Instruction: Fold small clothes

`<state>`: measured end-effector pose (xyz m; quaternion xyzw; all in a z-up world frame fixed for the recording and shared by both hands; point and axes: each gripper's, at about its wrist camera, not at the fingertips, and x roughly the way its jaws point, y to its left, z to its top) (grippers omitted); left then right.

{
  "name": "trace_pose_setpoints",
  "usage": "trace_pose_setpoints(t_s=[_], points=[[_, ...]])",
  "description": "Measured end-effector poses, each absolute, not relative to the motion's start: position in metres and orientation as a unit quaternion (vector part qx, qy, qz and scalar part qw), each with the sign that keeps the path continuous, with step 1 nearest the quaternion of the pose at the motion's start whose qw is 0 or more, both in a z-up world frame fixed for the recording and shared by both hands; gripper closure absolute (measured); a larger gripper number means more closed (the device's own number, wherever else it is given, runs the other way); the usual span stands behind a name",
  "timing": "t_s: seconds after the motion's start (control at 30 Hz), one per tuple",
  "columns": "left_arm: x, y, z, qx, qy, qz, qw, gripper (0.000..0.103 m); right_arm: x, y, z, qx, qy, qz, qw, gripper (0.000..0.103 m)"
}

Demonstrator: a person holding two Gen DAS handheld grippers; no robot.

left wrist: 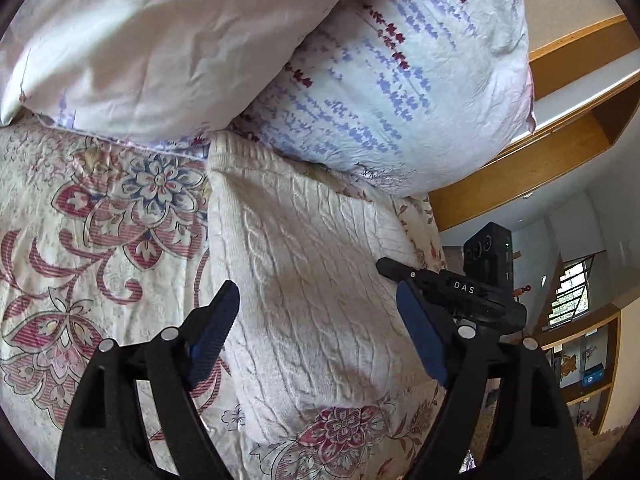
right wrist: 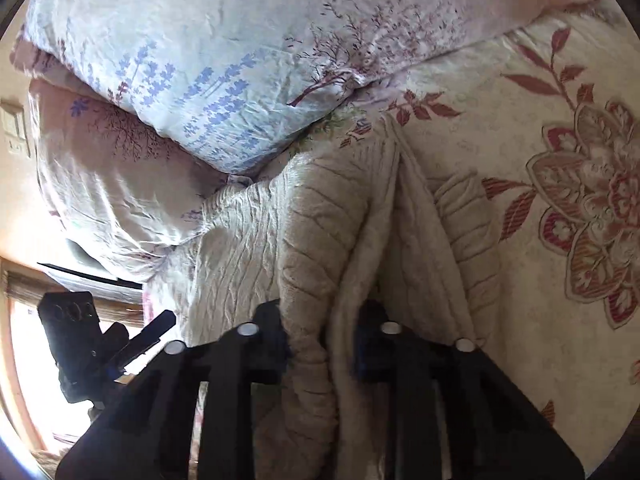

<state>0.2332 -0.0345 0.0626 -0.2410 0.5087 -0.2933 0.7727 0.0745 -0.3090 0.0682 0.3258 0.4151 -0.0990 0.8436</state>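
A cream cable-knit sweater [left wrist: 312,280] lies flat on the floral bedspread [left wrist: 80,240]. My left gripper [left wrist: 320,316] hovers just above it, open and empty, with its blue pads spread wide over the knit. In the right wrist view the same sweater [right wrist: 320,248] is bunched into a lifted fold. My right gripper [right wrist: 322,344] is shut on that fold, and the cloth hides its fingertips. The right gripper also shows in the left wrist view [left wrist: 460,288] at the sweater's right edge, and the left gripper shows in the right wrist view [right wrist: 132,340] at lower left.
Two pillows [left wrist: 380,80] with blue and maroon flower print lie stacked against the sweater's far end; they also show in the right wrist view [right wrist: 200,80]. A wooden headboard or shelf [left wrist: 560,152] and shelving [left wrist: 580,360] stand to the right, beyond the bed's edge.
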Motion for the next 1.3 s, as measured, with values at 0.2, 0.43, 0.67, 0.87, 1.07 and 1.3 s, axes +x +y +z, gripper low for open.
trace_pose_setpoints(t_s=[0.2,0.43,0.67,0.87,1.07,1.3], points=[[0.231,-0.057,0.063,-0.193,0.505,-0.304,0.784,0.022,0.075,-0.274,0.119,0.214,0.347,-0.11,0.907,0.087],[0.229,-0.069,0.057,-0.166,0.506,-0.307,0.788,0.021,0.05,-0.289,0.122,0.208,0.319,-0.17,0.909,0.088],[0.223,-0.087,0.054,-0.118,0.5,-0.33,0.792,0.021,0.025,-0.319,0.09,0.271,0.339,-0.178,0.883,0.087],[0.198,-0.092,0.061,-0.026,0.465,-0.348,0.814,0.015,-0.002,-0.333,0.097,0.282,0.348,-0.222,0.866,0.051],[0.154,-0.082,0.062,0.062,0.423,-0.364,0.827,0.01,-0.054,-0.32,0.115,0.295,0.312,-0.16,0.889,0.049],[0.139,-0.092,0.039,0.109,0.437,-0.348,0.822,0.011,-0.08,-0.287,0.093,0.277,0.345,-0.122,0.889,0.049]])
